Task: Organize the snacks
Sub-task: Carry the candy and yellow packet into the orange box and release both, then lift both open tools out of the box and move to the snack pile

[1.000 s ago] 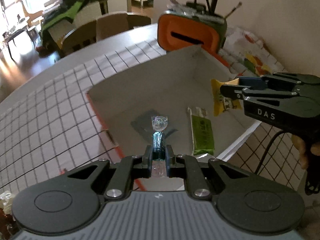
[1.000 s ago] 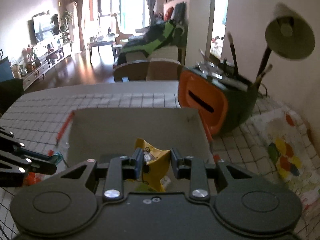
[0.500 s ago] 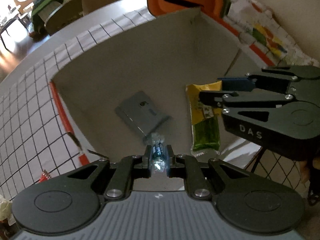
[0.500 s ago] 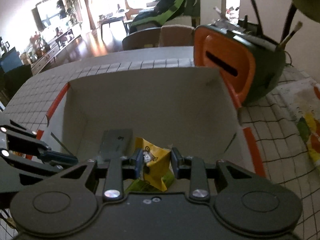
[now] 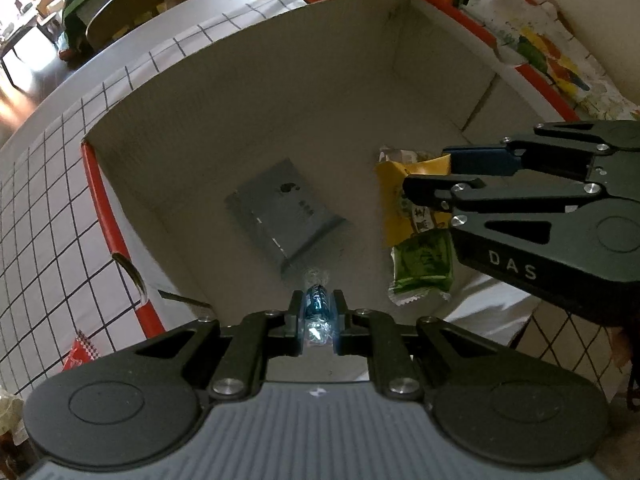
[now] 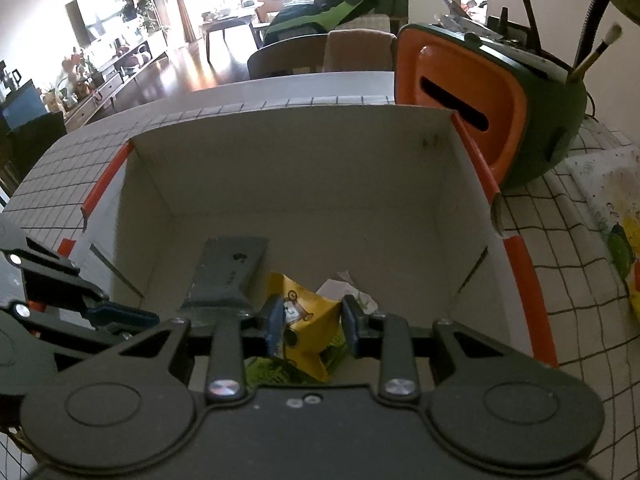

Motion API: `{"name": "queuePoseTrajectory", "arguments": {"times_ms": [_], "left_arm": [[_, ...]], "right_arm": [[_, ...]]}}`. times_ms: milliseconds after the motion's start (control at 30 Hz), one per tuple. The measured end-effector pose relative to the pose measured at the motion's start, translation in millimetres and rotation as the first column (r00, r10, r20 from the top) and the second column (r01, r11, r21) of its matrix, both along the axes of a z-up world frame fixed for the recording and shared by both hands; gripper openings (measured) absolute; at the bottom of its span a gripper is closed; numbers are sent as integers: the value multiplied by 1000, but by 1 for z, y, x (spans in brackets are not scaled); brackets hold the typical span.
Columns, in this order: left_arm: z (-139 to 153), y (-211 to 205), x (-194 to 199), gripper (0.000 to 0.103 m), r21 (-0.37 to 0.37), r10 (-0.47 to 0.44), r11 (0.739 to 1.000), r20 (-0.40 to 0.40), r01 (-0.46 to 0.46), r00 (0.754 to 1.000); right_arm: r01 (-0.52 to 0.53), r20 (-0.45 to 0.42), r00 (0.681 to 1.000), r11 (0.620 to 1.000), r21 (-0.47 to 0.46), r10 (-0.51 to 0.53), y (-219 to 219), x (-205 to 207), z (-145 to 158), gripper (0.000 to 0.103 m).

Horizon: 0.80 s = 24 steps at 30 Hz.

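A cardboard box with orange edges stands on the checked table; it also shows in the right wrist view. My left gripper is shut on a small blue wrapped candy over the box's near edge. My right gripper is shut on a yellow snack packet, held low inside the box; it shows in the left wrist view with the yellow packet. A green snack bar and a grey packet lie on the box floor.
An orange and green pen holder with brushes stands behind the box. A patterned cloth lies to the right. A red wrapper lies on the table left of the box. Chairs stand beyond the table.
Both grippers have moved forward and down into the box with their snacks. The yellow packet now hangs just above the green bar.
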State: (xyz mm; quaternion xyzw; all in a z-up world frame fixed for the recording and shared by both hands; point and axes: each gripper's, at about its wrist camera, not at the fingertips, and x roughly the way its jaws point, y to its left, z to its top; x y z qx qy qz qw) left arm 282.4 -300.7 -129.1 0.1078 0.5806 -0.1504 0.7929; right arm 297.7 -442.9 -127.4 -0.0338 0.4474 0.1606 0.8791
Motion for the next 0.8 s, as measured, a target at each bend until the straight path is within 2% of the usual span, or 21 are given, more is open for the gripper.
{"name": "queuePoseTrajectory", "arguments": {"times_ms": [300,433,600,667,733,800], "left_arm": [[13,6,-6,18,-25,39,999,35,-38,999],[26,14,-12,30,-59,70,996,64,-66,996],[45,23,-21,33,-86,87,993,116,-77,990],[52,26,-26,45,-99,98,991,138,-85,986],[59,32,-31,51,-117,110,989,163,-92,980],[67,38,-37,53,-130,117,987,189,-94,975]], "right_arm": [[6,-14,1000,1000,-17,-6,-7,0,4,35],[-16,4,1000,1000,-13,16,-6,-6,12,37],[-36,35,999,999,-7,36,-1,-14,28,41],[-38,47,998,999,5,38,0,-18,35,44],[-35,57,998,999,17,34,2,-22,42,49],[-35,70,997,999,29,33,4,-26,50,54]]}}
